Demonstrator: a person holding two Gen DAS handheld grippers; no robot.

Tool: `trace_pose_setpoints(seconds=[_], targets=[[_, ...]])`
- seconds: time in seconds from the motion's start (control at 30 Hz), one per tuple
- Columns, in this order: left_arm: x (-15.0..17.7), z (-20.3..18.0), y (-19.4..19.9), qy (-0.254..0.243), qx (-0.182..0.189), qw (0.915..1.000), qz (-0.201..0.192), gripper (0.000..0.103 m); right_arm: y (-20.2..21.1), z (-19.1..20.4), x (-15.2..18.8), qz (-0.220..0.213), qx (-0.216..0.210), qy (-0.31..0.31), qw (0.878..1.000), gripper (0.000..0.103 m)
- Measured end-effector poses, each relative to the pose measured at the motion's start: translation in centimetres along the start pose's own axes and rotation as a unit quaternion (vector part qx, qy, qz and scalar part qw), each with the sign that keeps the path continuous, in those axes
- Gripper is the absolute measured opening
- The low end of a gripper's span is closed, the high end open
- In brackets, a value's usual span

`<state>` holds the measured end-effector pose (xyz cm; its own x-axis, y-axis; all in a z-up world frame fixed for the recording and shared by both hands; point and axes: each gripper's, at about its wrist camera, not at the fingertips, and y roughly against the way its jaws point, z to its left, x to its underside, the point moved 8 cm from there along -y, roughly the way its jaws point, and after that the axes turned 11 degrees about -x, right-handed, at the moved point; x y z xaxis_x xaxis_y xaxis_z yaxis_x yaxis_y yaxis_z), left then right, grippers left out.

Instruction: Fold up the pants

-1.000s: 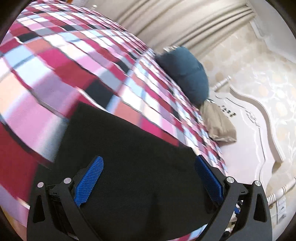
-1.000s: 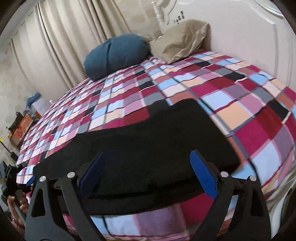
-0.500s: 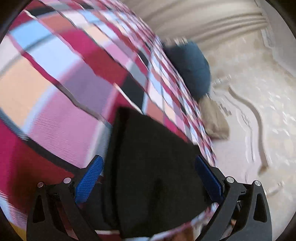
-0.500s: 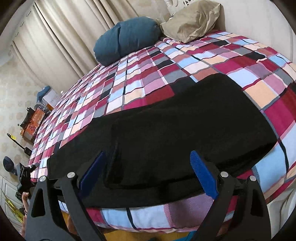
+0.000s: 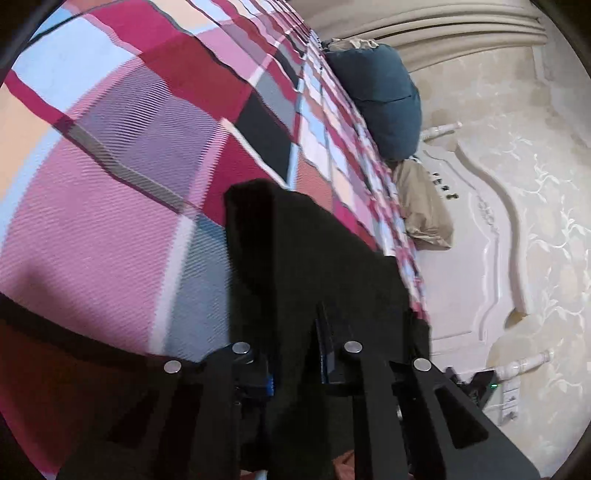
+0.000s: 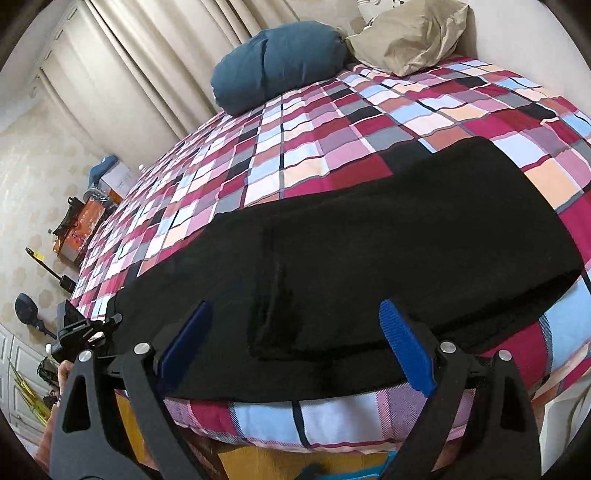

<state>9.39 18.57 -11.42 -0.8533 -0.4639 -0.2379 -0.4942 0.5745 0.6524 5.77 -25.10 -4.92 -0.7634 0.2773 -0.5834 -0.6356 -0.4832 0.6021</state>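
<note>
Since a second ago the left gripper (image 5: 295,354) has closed on the pants (image 6: 369,258) hem, ready to lift it. Pants lie across the bed (image 6: 295,147); right gripper (image 6: 295,343) hovers open at six o'clock.

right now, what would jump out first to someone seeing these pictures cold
The long black pants stretch across the near edge of the red, pink and blue checked bedspread. The left gripper is shut on one end of them, while the right gripper hangs open above their middle. At the head of the bed, a dark teal round cushion sits beside a crumpled beige pillow.
</note>
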Motion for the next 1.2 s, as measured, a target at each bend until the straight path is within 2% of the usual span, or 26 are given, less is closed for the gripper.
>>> trace_pose_setpoints(seconds=[0.1, 0.2, 0.47, 0.67, 0.9, 1.2], targets=[[0.0, -1.3, 0.8, 0.007, 0.02, 0.9998, -0.006, 0.014, -0.1, 0.0, 0.1, 0.001, 0.002, 0.0, 1.0, 0.092], [-0.3, -3.9, 1.8, -0.009, 0.039, 0.9991, -0.018, 0.014, 0.0, -0.1, 0.3, 0.002, 0.003, -0.002, 1.0, 0.092], [-1.6, -13.2, 2.6, -0.061, 0.068, 0.9955, -0.026, 0.014, 0.8, -0.8, 0.5, -0.003, -0.002, -0.014, 1.0, 0.092], [-1.5, -20.1, 2.0, -0.11, 0.071, 0.9911, -0.021, 0.014, 2.0, -1.4, 0.6, -0.012, -0.007, -0.021, 1.0, 0.092], [0.5, -28.2, -1.2, -0.17, 0.074, 0.9826, -0.004, 0.014, 3.2, -1.9, 0.7, -0.021, -0.015, -0.03, 0.999, 0.092], [5.3, -36.6, -8.6, -0.239, 0.08, 0.9669, 0.04, 0.014, 5.3, -3.8, 0.9, -0.04, -0.02, -0.051, 0.998, 0.092]])
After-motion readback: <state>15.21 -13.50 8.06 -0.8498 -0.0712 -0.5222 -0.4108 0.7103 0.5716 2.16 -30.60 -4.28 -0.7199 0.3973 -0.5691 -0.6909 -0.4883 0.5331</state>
